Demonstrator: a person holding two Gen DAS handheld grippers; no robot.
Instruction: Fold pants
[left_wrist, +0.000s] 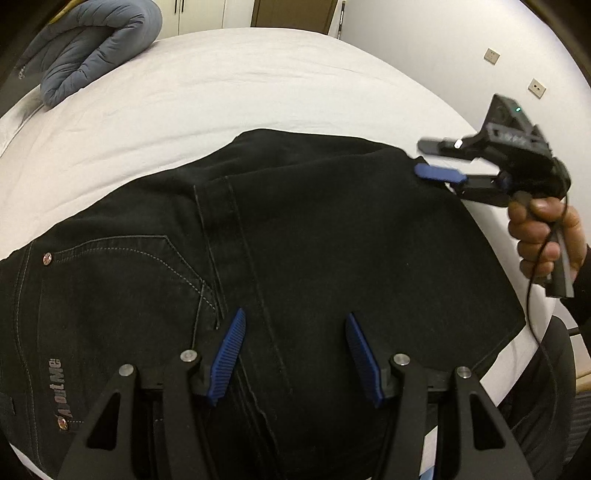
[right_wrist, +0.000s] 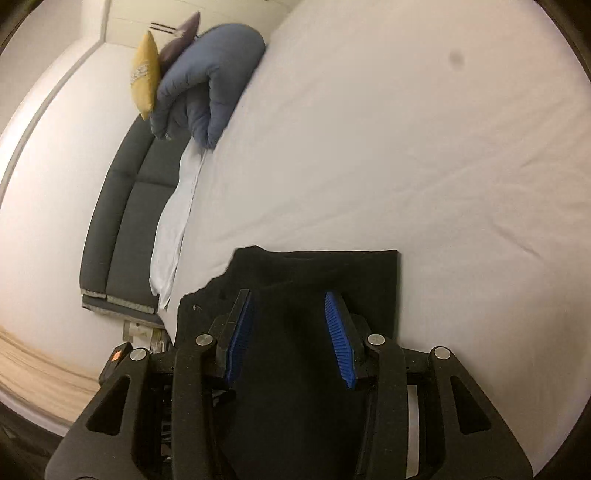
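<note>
**Black pants on the bed, both tongs spread**

Big white bed (left_wrist: 258, 74) takes up most of it, with a blue duvet (left_wrist: 92, 40) bunched at the far corner. The black pants (left_wrist: 295, 240) lie flat near the bed's near edge. Left tongs (left_wrist: 295, 354) hang over them, released. Right tongs (right_wrist: 290, 332) are spread too, over a pants corner, gripping nothing.
</note>
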